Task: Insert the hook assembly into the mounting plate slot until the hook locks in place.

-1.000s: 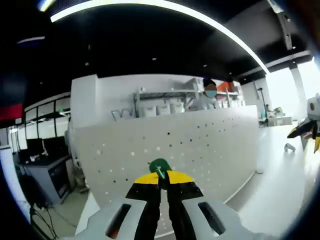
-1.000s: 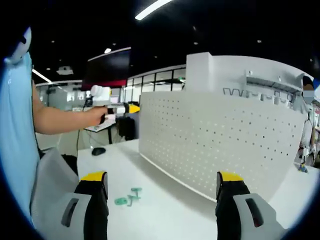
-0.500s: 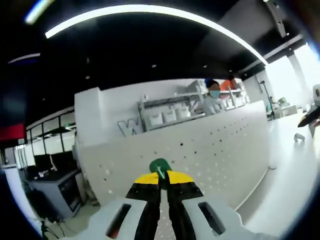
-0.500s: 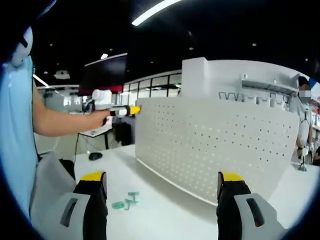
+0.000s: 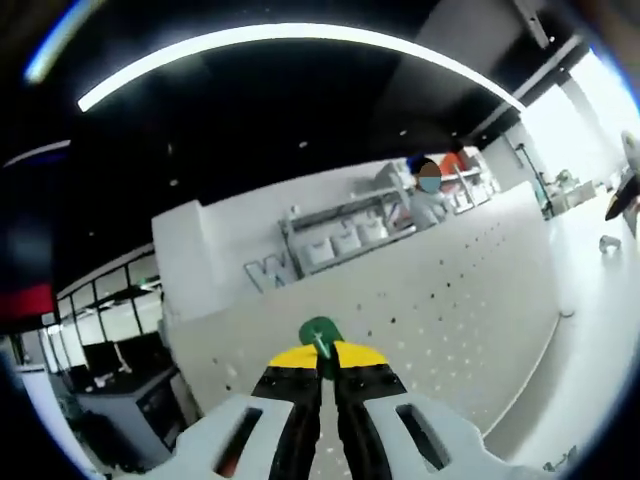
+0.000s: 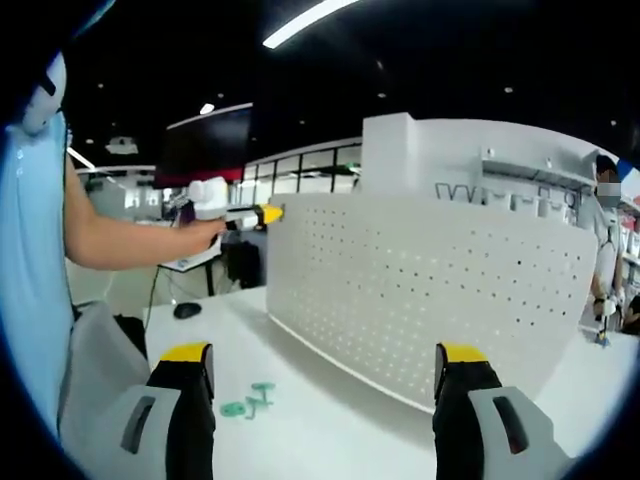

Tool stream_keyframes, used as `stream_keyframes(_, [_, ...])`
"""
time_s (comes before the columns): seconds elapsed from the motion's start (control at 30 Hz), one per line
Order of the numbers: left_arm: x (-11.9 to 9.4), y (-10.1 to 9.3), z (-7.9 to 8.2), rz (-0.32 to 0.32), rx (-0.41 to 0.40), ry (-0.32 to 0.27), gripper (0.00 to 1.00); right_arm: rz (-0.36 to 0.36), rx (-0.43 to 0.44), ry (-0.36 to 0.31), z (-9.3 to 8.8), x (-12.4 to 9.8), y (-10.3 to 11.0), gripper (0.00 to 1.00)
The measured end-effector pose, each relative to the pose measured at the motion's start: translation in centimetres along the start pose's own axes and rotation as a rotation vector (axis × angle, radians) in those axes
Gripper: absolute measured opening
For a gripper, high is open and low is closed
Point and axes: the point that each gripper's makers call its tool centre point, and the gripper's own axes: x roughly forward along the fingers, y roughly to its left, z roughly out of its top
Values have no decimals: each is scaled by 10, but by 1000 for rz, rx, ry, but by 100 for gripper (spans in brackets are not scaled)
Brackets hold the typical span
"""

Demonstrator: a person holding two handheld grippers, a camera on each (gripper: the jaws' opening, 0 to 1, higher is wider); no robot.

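Approach step. Left gripper pinches the green hook at frame centre, near the pegboard; right gripper spread, idle. Next, in my judgement: align with a hole.

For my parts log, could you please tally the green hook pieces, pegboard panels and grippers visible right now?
Green hook pieces: 2, one in the left gripper as the held hook, one loose hook on the table
Pegboard: 1
Grippers: 2, with the right gripper
Total: 5

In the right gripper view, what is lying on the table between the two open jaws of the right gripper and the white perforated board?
Mostly bare white table. Small green hook parts lie on it near the left jaw of the right gripper, short of the perforated board.
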Motion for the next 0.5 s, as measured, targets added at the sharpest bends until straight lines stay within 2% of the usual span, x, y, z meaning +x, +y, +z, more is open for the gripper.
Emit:
stream_keyframes(0.07, [2,2,2,5,7,-11,3,-3,0,3,0,-1,-1,92])
stream_keyframes(0.13, [4,4,3,12,56,-12,3,-7,-1,7,-1,-1,-1,92])
stream_keyframes(0.2, [6,4,4,12,63,-21,3,-10,-2,11,-1,-2,-2,92])
stream_keyframes(0.37, [10,8,1,39,142,-20,3,-13,-3,16,0,-2,-2,92])
stream_keyframes(0.5, [11,14,1,72,128,-38,3,-16,-8,25,-1,-2,-4,92])
